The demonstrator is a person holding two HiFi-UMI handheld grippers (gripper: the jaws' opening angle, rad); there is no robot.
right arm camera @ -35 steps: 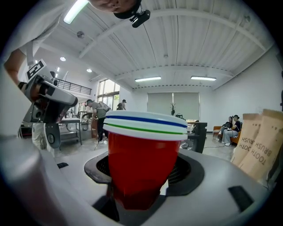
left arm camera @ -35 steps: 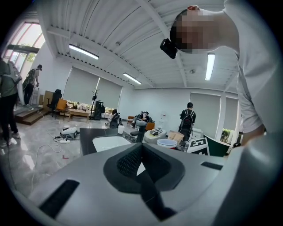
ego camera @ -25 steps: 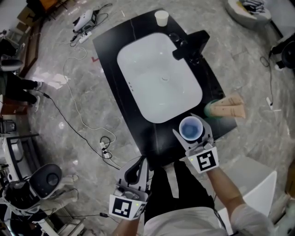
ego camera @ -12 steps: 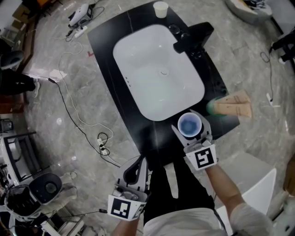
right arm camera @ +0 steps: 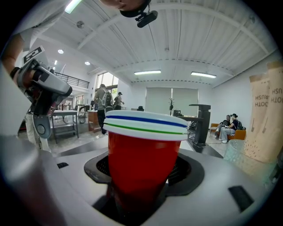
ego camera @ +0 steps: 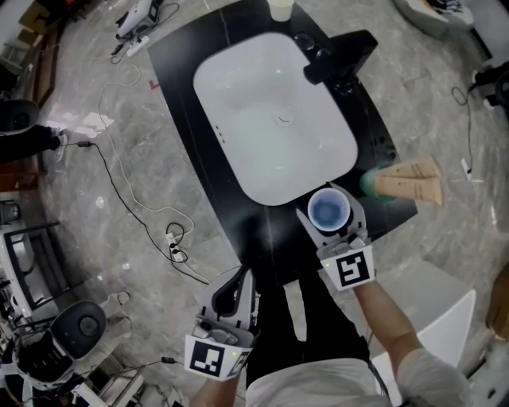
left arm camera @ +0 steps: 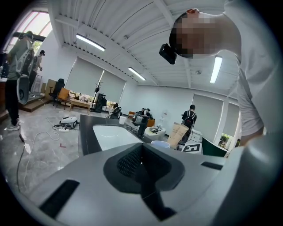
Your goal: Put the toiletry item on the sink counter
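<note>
Pinching a red cup [right arm camera: 143, 163] in the right gripper [ego camera: 330, 215], jaws spread wide round its lower body, pads against both sides. Held upright, long axis vertical, white rim with blue and green stripes on top, blue inside from above. Sits over the lower right corner of the black surface [ego camera: 179, 75], just below the white basin [ego camera: 270, 119] in the head view, close to the near edge. Cannot tell whether the base touches the surface yet. Beige tube pack [ego camera: 406, 179] lying just right of the cup at the surface's right edge, near but apart. Faucet [ego camera: 338, 63] at upper right and small white cup [ego camera: 280, 8] at top edge, both well apart. Left gripper [left arm camera: 142, 148] pressed together, nothing in it, hanging at lower centre off the surface, well apart from the cup. Right hand clearly the nearer. Probably next: straight down onto the bare strip below the cup, then spread the jaws. Risk of tipping if let go tilted, or of nudging the pack.
</note>
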